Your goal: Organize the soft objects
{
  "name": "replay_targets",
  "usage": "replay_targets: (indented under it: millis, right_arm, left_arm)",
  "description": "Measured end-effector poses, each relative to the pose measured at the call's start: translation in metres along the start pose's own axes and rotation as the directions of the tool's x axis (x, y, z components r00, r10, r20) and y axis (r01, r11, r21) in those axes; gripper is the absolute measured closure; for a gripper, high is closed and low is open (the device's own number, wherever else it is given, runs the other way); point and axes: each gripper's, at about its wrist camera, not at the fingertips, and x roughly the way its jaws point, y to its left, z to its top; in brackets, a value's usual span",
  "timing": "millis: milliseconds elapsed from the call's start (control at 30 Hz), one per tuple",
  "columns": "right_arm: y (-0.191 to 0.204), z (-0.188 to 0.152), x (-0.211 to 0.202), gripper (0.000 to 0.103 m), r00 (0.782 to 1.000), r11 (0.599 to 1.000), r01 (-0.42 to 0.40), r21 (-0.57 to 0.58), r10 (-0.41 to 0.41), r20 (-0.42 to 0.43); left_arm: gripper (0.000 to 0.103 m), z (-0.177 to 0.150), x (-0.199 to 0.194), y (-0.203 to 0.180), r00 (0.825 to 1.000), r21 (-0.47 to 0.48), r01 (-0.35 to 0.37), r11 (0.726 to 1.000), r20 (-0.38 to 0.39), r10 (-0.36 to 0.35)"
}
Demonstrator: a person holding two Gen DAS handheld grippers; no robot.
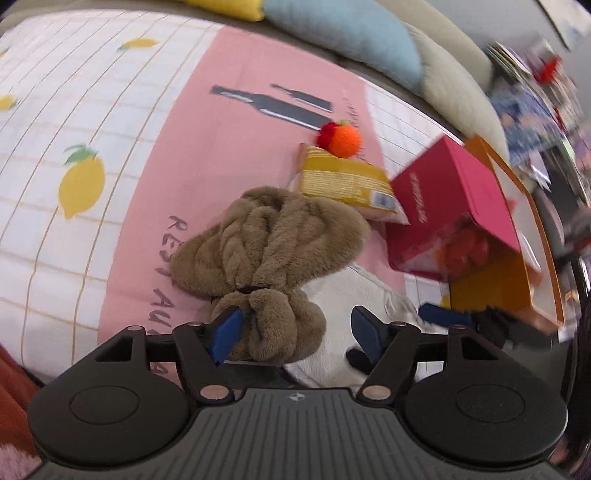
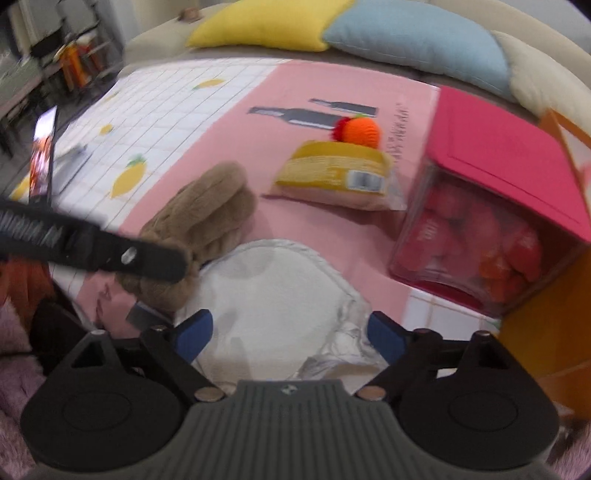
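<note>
A brown plush bundle [image 1: 269, 240], tied with a dark band, lies on the pink and white cloth [image 1: 147, 110]. Its lower tuft sits between the fingers of my left gripper [image 1: 295, 332]. This gripper is open; only the left blue pad [image 1: 225, 332] touches the fur. Beside the bundle lies a white soft pack [image 2: 280, 288] with a crinkled silvery edge. My right gripper [image 2: 288, 336] is open around its near end, with the pads clear of it. In the right wrist view the brown bundle [image 2: 207, 214] is partly hidden by the left gripper's dark finger [image 2: 110, 247].
A yellow snack packet [image 1: 343, 181] and an orange-red knit ball [image 1: 341, 138] lie further back. A red box with a clear front [image 2: 498, 206] leans against an orange box [image 1: 517, 258] on the right. Yellow [image 2: 266, 22], blue [image 2: 417, 40] and cream cushions line the back. A lit screen [image 2: 42, 155] stands far left.
</note>
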Motion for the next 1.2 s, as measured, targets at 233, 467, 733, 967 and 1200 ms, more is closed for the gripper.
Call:
replay_targets:
  millis: [233,467,733,967,1200]
  right_arm:
    - [0.028,-0.005,0.025,0.002,0.996,0.982,0.052,-0.179,-0.064,-0.062]
    - [0.014,-0.005,0.03,0.016,0.994,0.993,0.049,-0.108,-0.059,-0.089]
    - [0.01,-0.005,0.024,0.051,0.993,0.992,0.097,-0.082,-0.102,-0.059]
    - [0.01,-0.007,0.015,0.095,0.989,0.984,0.148,-0.103,-0.15,-0.016]
    - [0.006,-0.004,-0.012,0.097,0.986,0.988,0.155,-0.027,-0.152,0.072]
  left_arm:
    - [0.018,0.001,0.017,-0.012,0.99,0.046,-0.139,0.989,0.013,0.138]
    - [0.044,-0.004,0.026,-0.014,0.973,0.142,-0.232,0.962,0.026,0.23]
    - [0.048,-0.005,0.031,-0.009,0.966,0.16,-0.258,0.953,0.022,0.258]
    - [0.039,-0.003,0.035,0.004,0.963,0.095,-0.267,0.959,-0.017,0.27]
    - [0.057,-0.004,0.029,0.003,0.97,0.109,-0.241,0.964,0.006,0.242]
